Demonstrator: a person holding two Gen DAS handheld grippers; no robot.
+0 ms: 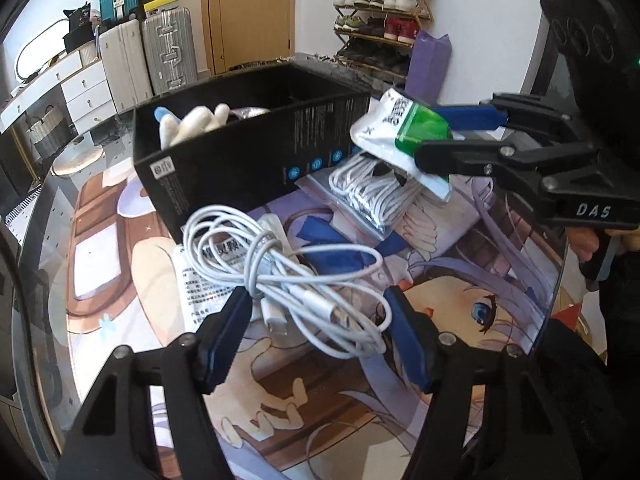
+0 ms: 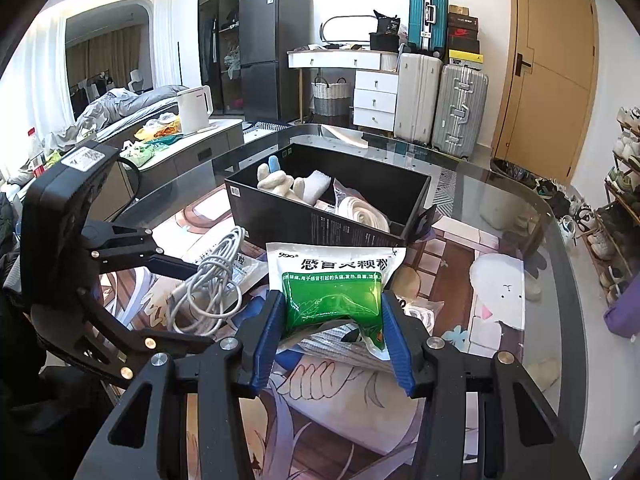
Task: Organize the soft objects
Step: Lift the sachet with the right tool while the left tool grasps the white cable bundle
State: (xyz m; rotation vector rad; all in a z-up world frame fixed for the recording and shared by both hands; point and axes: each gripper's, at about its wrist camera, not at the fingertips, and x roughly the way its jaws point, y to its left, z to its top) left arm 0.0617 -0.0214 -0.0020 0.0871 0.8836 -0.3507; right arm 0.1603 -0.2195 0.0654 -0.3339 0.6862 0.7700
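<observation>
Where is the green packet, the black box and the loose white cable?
green packet [image 2: 332, 300], right wrist view, on its green printed middle.
black box [image 1: 240, 160], left wrist view, on its near outer wall.
loose white cable [image 1: 280, 264], left wrist view, on the tangled middle of the bundle.

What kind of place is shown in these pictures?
Probably a small apartment, living and sleeping in one room: a bed with rumpled bedding, a refrigerator, stacked suitcases by the door, and a shoe rack.
</observation>
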